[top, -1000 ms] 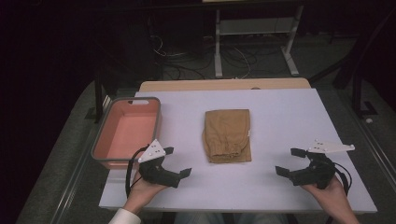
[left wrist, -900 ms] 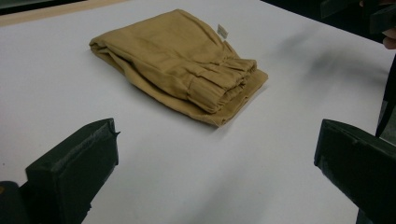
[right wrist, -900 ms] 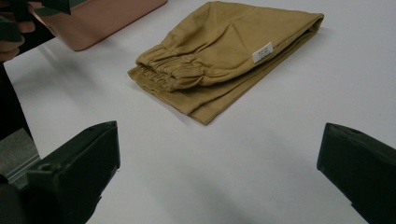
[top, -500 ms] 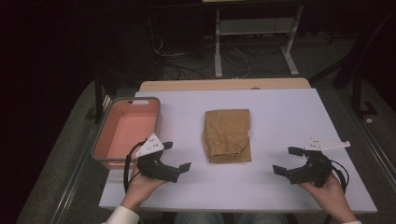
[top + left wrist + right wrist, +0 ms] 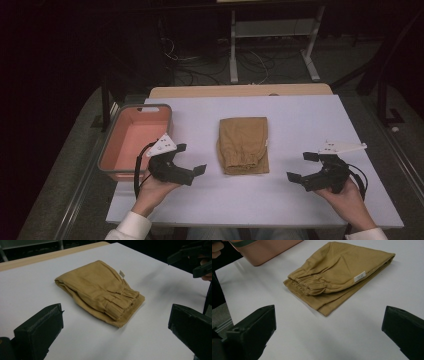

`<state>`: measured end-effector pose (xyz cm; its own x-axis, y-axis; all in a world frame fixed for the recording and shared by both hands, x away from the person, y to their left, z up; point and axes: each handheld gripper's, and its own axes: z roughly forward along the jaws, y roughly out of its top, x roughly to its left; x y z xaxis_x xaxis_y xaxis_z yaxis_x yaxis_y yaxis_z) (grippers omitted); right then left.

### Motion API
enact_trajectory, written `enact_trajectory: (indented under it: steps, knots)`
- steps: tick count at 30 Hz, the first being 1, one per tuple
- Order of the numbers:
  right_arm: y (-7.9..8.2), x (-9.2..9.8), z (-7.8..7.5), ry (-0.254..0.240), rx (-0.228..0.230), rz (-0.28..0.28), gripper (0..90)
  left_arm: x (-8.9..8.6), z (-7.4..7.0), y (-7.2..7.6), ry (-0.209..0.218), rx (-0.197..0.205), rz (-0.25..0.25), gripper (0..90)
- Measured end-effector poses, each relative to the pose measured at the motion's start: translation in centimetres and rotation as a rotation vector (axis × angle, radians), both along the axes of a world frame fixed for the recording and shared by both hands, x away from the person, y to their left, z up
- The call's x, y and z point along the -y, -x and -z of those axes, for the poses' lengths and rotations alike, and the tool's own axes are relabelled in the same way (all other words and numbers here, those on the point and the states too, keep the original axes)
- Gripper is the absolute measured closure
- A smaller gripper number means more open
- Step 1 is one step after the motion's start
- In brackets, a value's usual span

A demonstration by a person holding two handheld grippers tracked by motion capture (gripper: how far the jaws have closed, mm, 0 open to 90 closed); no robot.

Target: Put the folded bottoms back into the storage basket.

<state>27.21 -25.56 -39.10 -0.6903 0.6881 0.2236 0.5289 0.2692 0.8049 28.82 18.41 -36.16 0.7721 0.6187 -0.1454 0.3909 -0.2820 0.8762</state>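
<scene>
I hold two tongs over a white tabletop [image 5: 300, 125], one per hand. Left tongs [image 5: 192, 159] sit near the front-left, jaws spread wide, nothing in them. Right tongs [image 5: 300, 166] sit front-right, also wide and empty. Both point inward at the cloth.

The cloth [image 5: 243, 145] is a tan folded garment, prob. trousers, lying flat mid-tabletop between the two tongs and apart from both. Its gathered elastic band faces me at the near edge; a small white label [image 5: 359, 278] sits on the right side. A pink bin [image 5: 134, 140] stands at the left edge, just beside my left hand [image 5: 152, 192].

My guess at the step: closing in to grip the cloth, maybe to lift it to the bin. To do it well I'd come in low w/ each tongs at a near corner, bite through all layers incl. the bottom one, and keep both sides level so the fold doesn't slide open.

Hard to tell: how many layers are stacked, what the label says, and what lies inside the bin near its front wall. Room beyond the tabletop is too dark to read, bar some cables and a frame.
</scene>
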Motion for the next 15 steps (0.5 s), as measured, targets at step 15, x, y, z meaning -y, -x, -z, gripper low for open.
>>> enact_trajectory:
  steps: [15]
  knots:
    - [-1.3, -0.7, -0.9, 0.000, -0.017, -0.017, 0.0, 1.0, -1.0, -1.4, -0.008, -0.011, 0.005, 0.0]
